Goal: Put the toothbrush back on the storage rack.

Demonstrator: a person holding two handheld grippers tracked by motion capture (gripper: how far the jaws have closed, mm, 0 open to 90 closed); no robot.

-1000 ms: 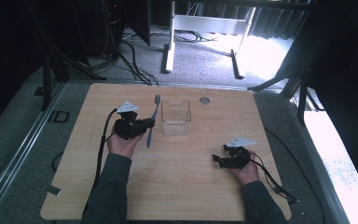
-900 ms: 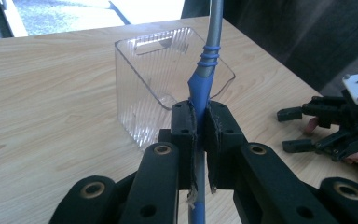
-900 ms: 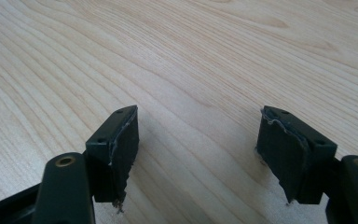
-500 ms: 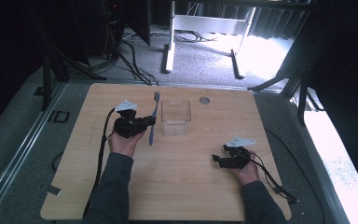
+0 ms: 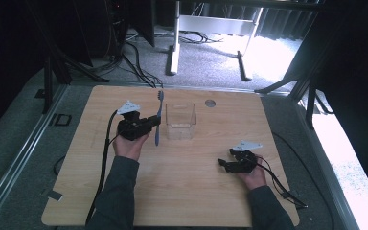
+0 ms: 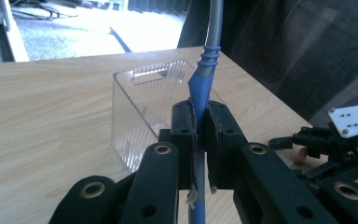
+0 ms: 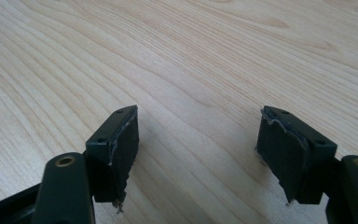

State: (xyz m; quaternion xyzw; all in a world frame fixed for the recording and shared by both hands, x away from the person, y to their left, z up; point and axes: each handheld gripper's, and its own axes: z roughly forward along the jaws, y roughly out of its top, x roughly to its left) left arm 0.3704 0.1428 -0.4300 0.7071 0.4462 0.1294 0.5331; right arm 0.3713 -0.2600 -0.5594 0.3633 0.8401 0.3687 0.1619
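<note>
since a second ago, little shift: toothbrush (image 5: 157,119) carried a touch nearer the box (image 5: 180,120) by the left gripper (image 5: 149,123), right gripper (image 5: 226,165) parked as before toward the table's (image 5: 268,120) right edge. reads as a slow approach, brush already lifted and on its way to the clear box, drop-in not yet done.

left jaws closed on the toothbrush, clamped on the blue part of the handle; in the left gripper view (image 6: 199,135) handle (image 6: 200,88) running up between the pads and out past the top, grey section above the blue, tail end poking below the jaws. head pointing toward the far edge in the high view, brush lying roughly level rather than tip-down.

box (image 6: 144,107) just beyond and to the left of the jaws there, open top, empty as far as can be seen; standing near the middle of the far edge, just right of the brush, not touching.

right jaws (image 7: 196,154) wide open over bare wood, gripping nothing.

likely next: tilting the brush upright and moving it over the box rim.
</note>
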